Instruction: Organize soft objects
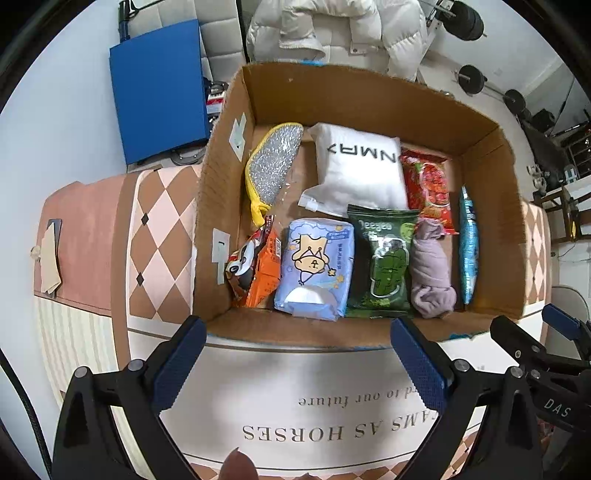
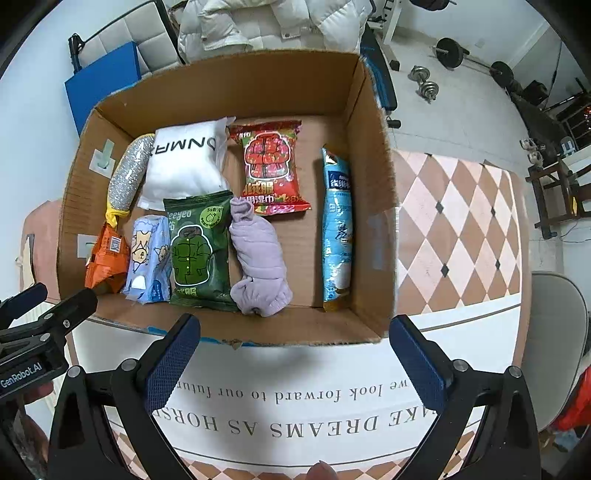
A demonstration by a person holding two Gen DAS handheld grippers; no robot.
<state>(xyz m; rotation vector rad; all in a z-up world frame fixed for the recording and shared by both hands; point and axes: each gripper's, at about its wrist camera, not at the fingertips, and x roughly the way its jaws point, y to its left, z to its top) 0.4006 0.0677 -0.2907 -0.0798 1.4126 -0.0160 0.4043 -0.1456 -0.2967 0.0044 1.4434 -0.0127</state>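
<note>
Inside open brown cardboard box [image 2: 373, 206] on checkered tabletop [image 2: 458, 236]: rolled lilac cloth [image 2: 258, 258] beside green wipes packet [image 2: 197, 251], long axes running front to back. Long blue pouch [image 2: 336, 229] on edge against right wall. Left tongs [image 1: 299, 363] and right tongs [image 2: 293, 360] spread wide, empty, before near wall. Dumbbells [image 2: 424, 83] seen only from right wrist.

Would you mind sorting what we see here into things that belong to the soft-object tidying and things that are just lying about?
Belongs to the job:
cardboard box
green packet
red packet
lilac cloth roll
white pouch
light blue tissue pack
orange packet
silver scrubber
blue sachet

Just lying about:
white puffer jacket
dumbbell
blue board
</note>
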